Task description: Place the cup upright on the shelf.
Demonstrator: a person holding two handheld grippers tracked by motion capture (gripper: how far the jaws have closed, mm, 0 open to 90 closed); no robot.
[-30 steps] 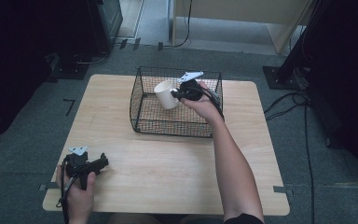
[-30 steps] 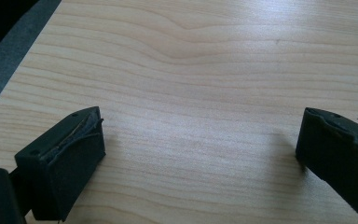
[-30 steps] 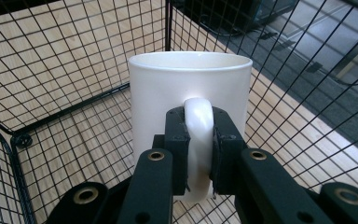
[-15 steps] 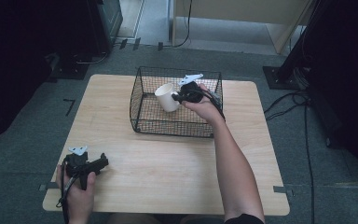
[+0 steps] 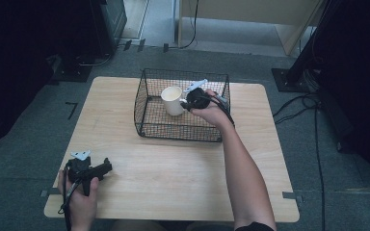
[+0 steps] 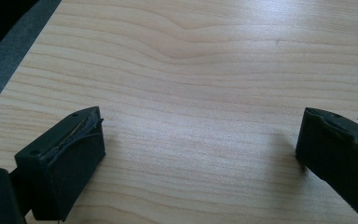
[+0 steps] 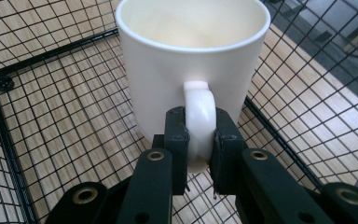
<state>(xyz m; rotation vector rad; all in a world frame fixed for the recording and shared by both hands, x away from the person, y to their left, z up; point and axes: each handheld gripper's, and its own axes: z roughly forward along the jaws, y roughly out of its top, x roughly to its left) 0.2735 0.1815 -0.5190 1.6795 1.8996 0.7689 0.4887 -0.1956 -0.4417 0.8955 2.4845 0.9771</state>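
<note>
Right claw (image 7: pixel 200 140) clamped on the handle of a white mug (image 7: pixel 191 65) held upright inside the wire basket (image 5: pixel 147 103); left claw (image 6: pixel 200 149) open over bare bench (image 6: pixel 191 70). Mug likely rigid, glazed, slippery, breakable; handle gives the surest hold

Dim, bluish light in the high view; the floor edges fall into black. The bench (image 5: pixel 173 168) is evenly lit, with soft shadows. Close up, the mug (image 7: pixel 191 70) is sharp, its handle glaring slightly.
</note>
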